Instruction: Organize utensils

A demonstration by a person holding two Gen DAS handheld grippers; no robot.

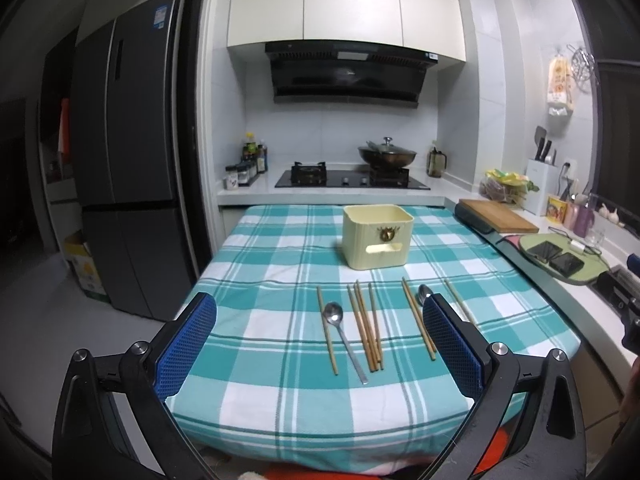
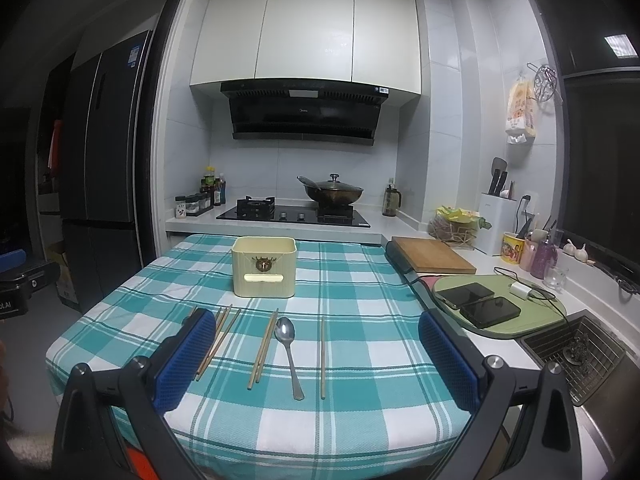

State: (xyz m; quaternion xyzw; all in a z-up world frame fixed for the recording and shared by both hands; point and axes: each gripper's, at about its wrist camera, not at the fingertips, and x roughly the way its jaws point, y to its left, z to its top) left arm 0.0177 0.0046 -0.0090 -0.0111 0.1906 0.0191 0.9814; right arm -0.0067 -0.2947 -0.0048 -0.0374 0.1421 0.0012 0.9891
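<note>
Left wrist view showed the table, spread with a teal check cloth, reaching ahead of both grippers. Beyond the jaws stood the cream utensil box, upright, open-topped and apparently empty. Nearer lay the wooden chopsticks in loose pairs and singles, with one steel spoon among them and a second spoon between the right jaws. The left gripper and right gripper both hung spread wide, gripping nothing. Sorting seemed not yet begun; the next move likely called for lowering onto one utensil.
</note>
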